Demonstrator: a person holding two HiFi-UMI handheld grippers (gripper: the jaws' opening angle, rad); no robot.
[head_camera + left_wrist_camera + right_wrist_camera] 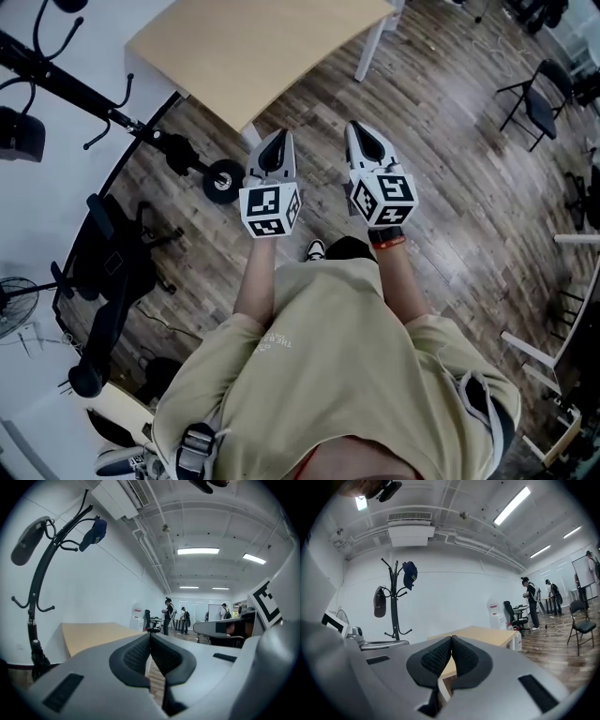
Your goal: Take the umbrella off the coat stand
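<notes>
The black coat stand [395,603] rises against the white wall, left of centre in the right gripper view. A dark folded umbrella [379,602] hangs from a hook on its left side. A blue cap [409,574] hangs near the top. In the left gripper view the coat stand [35,597] is close at the left, with the umbrella [27,543] high up and the cap [96,532] beside it. From the head view the coat stand [89,96] lies ahead to my left. My left gripper [277,142] and right gripper [362,133] are held side by side over the floor, both shut and empty.
A light wooden table [253,52] stands just ahead of the grippers. Black exercise equipment [108,272] and a fan [13,307] are at my left. A folding chair [538,101] stands at the right. People [167,616] stand far down the room.
</notes>
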